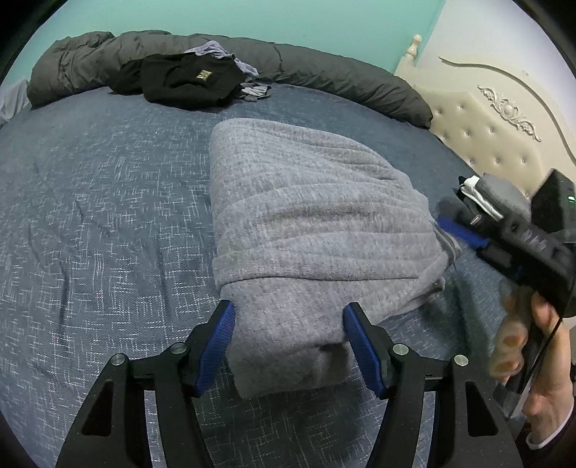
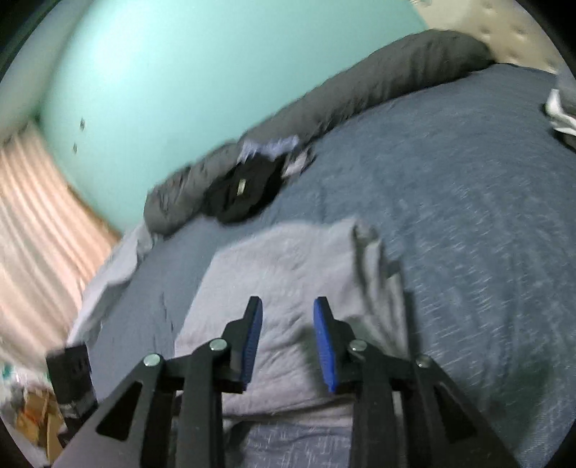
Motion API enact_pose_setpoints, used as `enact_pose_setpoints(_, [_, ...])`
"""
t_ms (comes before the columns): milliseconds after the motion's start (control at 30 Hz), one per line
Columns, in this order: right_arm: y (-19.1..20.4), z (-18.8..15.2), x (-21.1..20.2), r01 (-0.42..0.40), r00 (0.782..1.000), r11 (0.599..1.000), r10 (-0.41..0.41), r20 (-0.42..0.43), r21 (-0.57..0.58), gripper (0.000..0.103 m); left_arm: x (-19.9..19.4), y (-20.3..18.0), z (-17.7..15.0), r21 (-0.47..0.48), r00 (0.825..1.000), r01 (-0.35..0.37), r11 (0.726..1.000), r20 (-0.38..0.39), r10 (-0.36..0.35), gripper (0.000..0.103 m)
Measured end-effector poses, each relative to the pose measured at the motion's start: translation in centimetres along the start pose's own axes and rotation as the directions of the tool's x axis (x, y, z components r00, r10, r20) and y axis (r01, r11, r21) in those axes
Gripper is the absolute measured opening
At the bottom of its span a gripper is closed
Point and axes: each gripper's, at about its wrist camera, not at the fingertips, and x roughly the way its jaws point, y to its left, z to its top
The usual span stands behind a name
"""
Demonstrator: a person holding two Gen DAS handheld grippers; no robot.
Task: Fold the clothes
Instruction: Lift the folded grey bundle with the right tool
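Blue bedspread (image 1: 108,216) with white fleck pattern, filling most of view. Dark grey duvet (image 1: 342,72) rolled along far edge, 10 to 2 o'clock. Teal wall (image 1: 252,18) behind it, 12 o'clock. Cream tufted headboard (image 1: 486,118) with carved scroll at 2 o'clock. Right wrist view, blurred: peach curtain (image 2: 39,216) at 9 o'clock, cardboard clutter (image 2: 36,421) at 8 o'clock.

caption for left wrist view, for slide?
Open left gripper straddling the folded grey garment on the bed; right gripper alongside.
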Motion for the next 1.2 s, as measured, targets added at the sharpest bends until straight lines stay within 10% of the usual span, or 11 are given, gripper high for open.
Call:
enact_pose_setpoints(133, [-0.9, -1.0, 1.7, 0.044, 0.996, 0.999, -0.042, -0.073, 0.014, 0.007, -0.1, -0.2, -0.2, 0.011, 1.000, 0.009, 1.000, -0.005, -0.009, 0.067])
enact_pose_setpoints(467, [0.1, -1.2, -0.8, 0.034, 0.999, 0.999, -0.033, -0.038, 0.021, 0.004, -3.8, 2.1, -0.5, -0.028, 0.999, 0.034, 0.999, 0.041, -0.033, 0.062])
enact_pose_setpoints(767, [3.0, -2.9, -3.5, -0.042, 0.998, 0.998, 0.044, -0.038, 0.050, 0.012, -9.8, 6.4, -4.2, -0.089, 0.995, -0.025, 0.996, 0.094, 0.034, 0.062])
enact_pose_setpoints(1033, [6.8, -9.5, -0.6, -0.063, 0.976, 0.993, 0.082, -0.204, 0.100, 0.046, -13.3, 8.5, -7.6, -0.132, 0.990, -0.055, 0.990, 0.119, 0.071, 0.062])
enact_pose_setpoints(1200, [6.7, -11.1, 1.1, -0.029, 0.974, 0.978, 0.074, -0.213, 0.207, 0.049, -14.6, 9.9, -8.3, -0.155, 0.987, -0.065, 0.986, 0.137, 0.087, 0.062])
